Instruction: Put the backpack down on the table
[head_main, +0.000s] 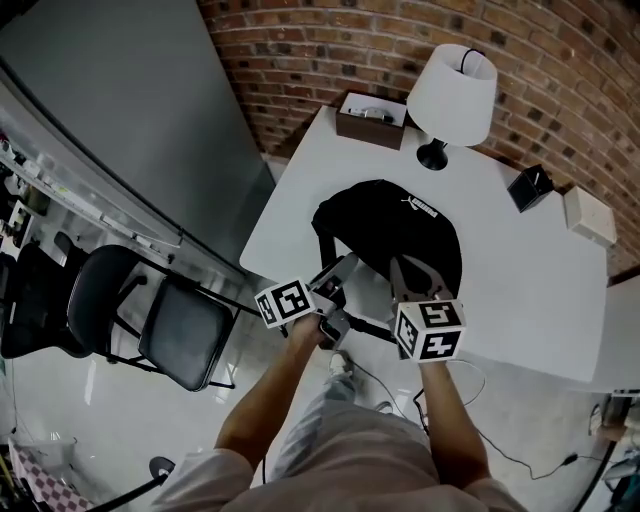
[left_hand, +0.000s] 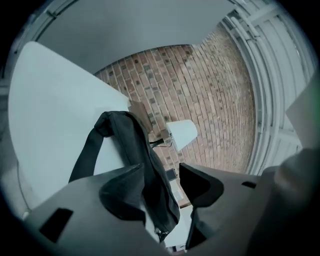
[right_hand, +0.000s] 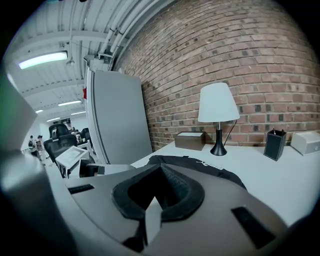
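Left tongs (left_hand: 161, 169): jaws wide apart, strap (left_hand: 87, 150) hanging between them, not clamped | right tongs (right_hand: 161, 169): jaws together, empty | backpack (head_main: 390, 225): lying on table (head_main: 540, 300) just ahead of both tongs | progress: apparently set down; left: free strap, withdraw

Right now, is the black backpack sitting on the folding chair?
No, the backpack lies on the white table, while the chair stands on the floor off to one side.
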